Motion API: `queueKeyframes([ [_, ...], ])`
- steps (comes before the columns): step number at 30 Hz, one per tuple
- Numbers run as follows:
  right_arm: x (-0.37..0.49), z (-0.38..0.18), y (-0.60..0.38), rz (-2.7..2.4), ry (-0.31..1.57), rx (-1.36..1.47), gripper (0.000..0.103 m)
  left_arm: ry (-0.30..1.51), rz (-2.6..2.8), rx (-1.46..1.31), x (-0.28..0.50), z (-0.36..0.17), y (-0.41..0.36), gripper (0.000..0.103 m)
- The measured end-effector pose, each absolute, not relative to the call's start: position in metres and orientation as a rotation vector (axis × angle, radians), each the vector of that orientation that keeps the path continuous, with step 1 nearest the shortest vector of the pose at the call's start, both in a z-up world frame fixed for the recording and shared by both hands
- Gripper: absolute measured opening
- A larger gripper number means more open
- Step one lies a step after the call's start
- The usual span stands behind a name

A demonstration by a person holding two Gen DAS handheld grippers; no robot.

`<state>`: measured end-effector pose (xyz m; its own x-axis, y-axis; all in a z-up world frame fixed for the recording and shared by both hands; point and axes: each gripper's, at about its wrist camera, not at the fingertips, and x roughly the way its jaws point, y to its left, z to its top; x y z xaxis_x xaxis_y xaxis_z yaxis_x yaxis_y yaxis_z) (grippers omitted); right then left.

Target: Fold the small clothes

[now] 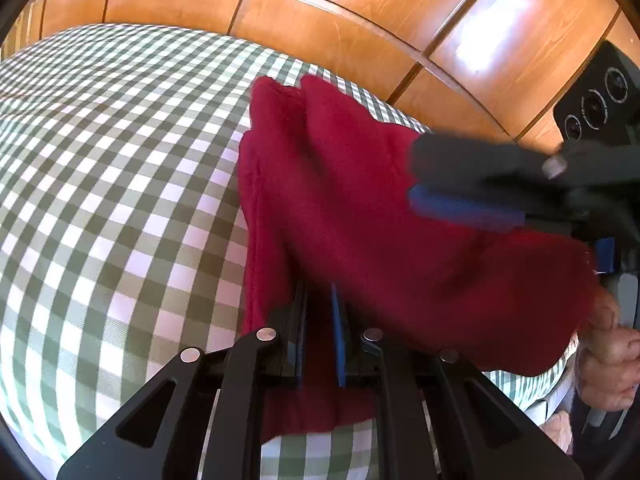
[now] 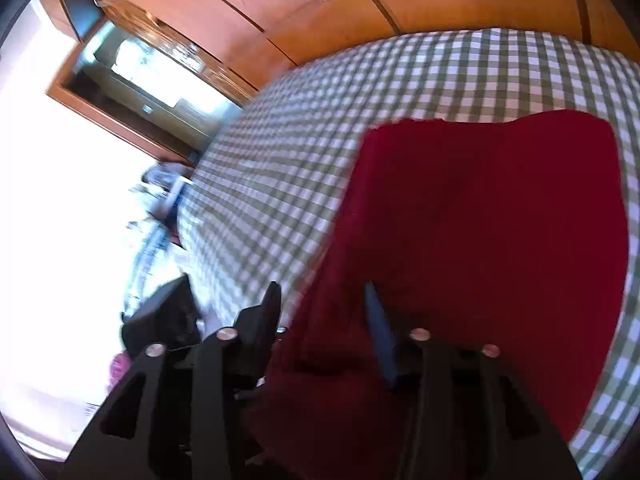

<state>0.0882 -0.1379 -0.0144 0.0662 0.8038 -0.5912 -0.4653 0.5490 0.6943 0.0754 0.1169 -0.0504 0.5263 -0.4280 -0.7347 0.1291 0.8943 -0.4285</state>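
Red garment (image 1: 360, 200), green-checked cloth (image 1: 100, 160)

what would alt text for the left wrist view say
A dark red garment lies partly lifted over a green-and-white checked bedspread, gripped by the left tool at the bottom and the right tool entering from the right. Orange wooden panels fill the background.

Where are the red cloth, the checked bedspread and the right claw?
red cloth (image 2: 500, 220): right wrist view, middle of its flat spread part.
checked bedspread (image 1: 112, 160): left wrist view, bare patch left of the cloth.
right claw (image 1: 460, 184): left wrist view, between its fingertips over the cloth.
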Motion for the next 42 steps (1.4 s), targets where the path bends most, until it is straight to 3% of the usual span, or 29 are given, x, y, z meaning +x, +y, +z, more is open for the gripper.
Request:
queueKeyframes([
  [8,0.062,0.015,-0.200,1.015,0.999,0.460,0.056,0.916,-0.285,-0.370,0.048,-0.029,0.144,0.009],
  [15,0.012,-0.017,-0.273,0.789,0.990,0.274,0.056,0.788,-0.364,-0.422,0.011,0.018,0.161,0.009],
  [17,0.000,-0.028,-0.286,0.750,1.002,0.242,0.056,0.774,-0.400,-0.427,0.008,0.026,0.154,0.016],
  [19,-0.010,-0.044,-0.291,0.736,1.034,0.241,0.056,0.770,-0.433,-0.421,0.011,0.033,0.140,0.031],
  [26,-0.019,-0.071,-0.259,0.682,1.052,0.152,0.058,0.837,-0.464,-0.360,0.032,0.028,0.100,0.033],
  [27,-0.017,-0.070,-0.248,0.682,1.040,0.132,0.056,0.855,-0.452,-0.345,0.037,0.023,0.096,0.033],
  [29,-0.014,-0.066,-0.240,0.665,1.011,0.104,0.042,0.889,-0.470,-0.347,0.042,0.016,0.095,0.029],
  [31,-0.013,-0.062,-0.235,0.654,0.990,0.088,0.027,0.873,-0.486,-0.321,0.043,0.019,0.094,0.014],
  [33,-0.017,-0.058,-0.230,0.643,0.958,0.037,0.020,0.832,-0.503,-0.298,0.038,0.027,0.095,0.008],
  [36,-0.025,-0.054,-0.230,0.660,0.927,-0.010,0.015,0.783,-0.495,-0.287,0.026,0.028,0.111,0.008],
  [40,-0.025,-0.072,-0.220,0.654,0.976,-0.077,0.014,0.910,-0.443,-0.382,0.025,-0.018,0.133,0.007],
  [42,-0.029,-0.078,-0.214,0.647,0.957,-0.150,0.014,0.962,-0.397,-0.288,0.024,-0.044,0.126,0.007],
])
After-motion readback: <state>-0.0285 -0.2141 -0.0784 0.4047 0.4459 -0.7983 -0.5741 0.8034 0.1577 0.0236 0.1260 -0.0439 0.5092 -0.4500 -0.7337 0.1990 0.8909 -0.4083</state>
